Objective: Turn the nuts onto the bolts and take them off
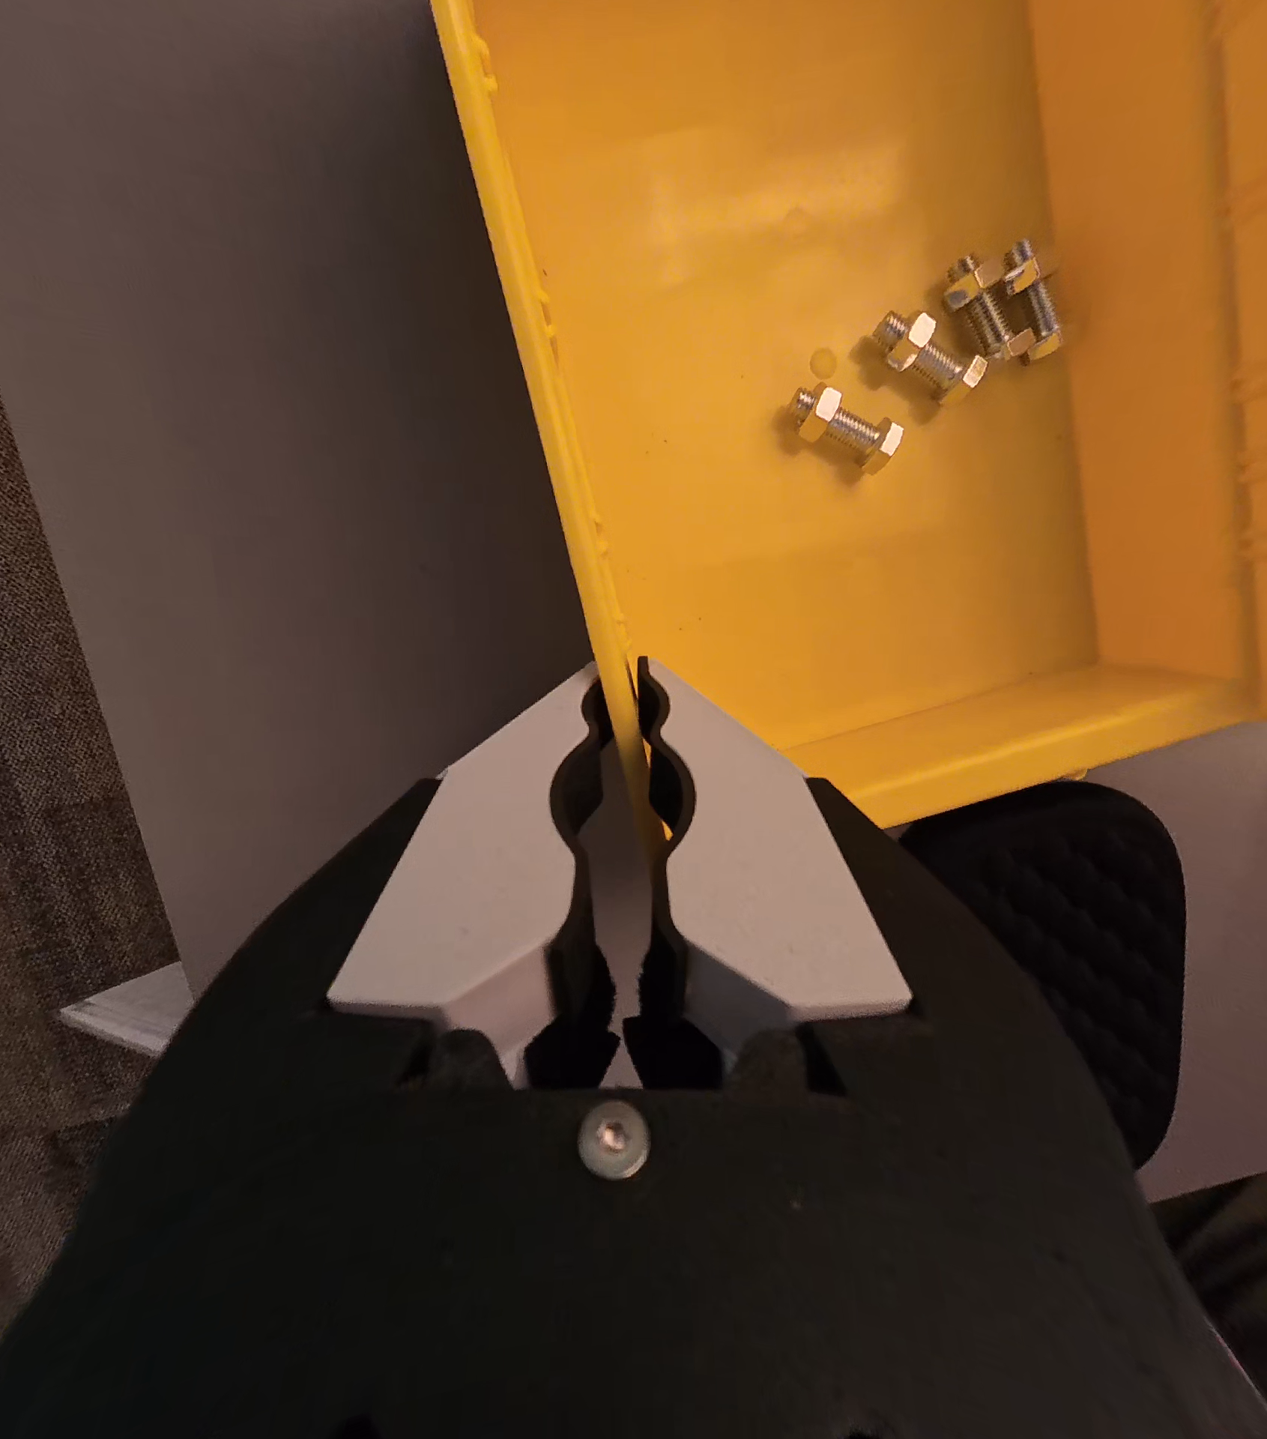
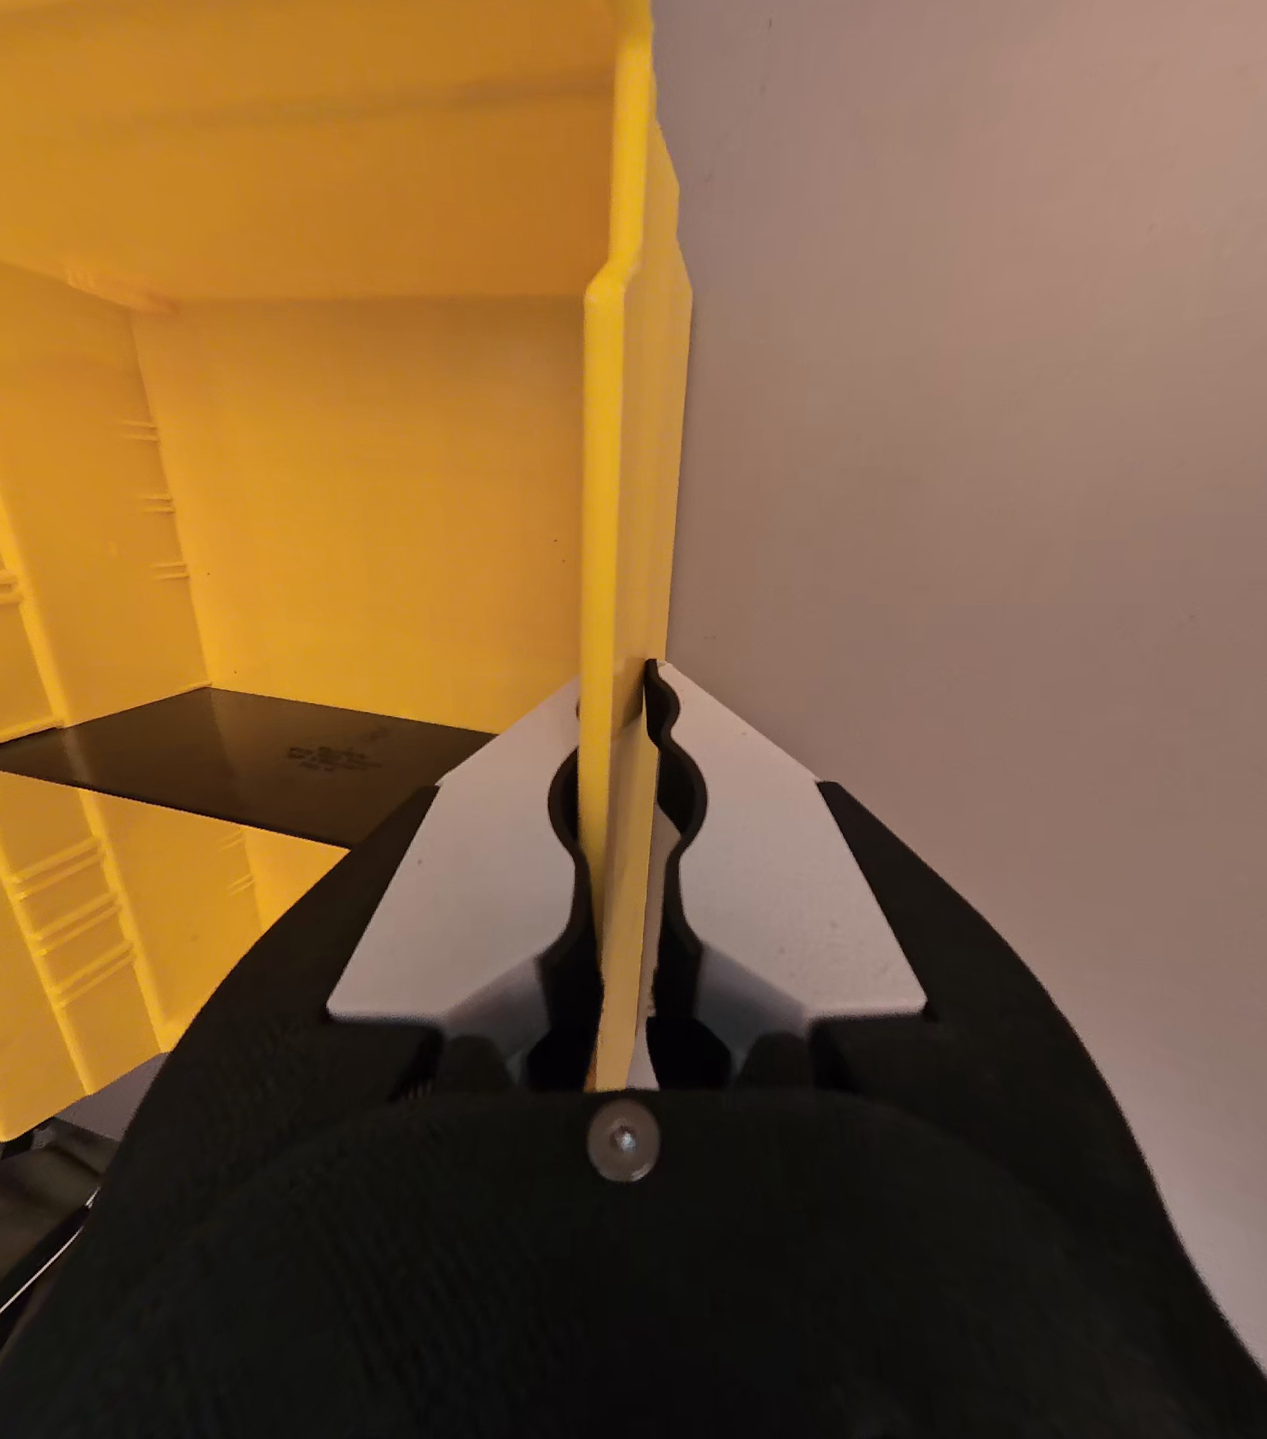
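Right wrist view: black lettered divider (image 2: 225,759)

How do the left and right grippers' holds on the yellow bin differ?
The left gripper clamps a thin wall edge of the yellow bin; the right gripper clamps a thicker wall. The bolts lie in the compartment by the left gripper; the right gripper's side shows none, only a black divider. Both are shut on the bin.
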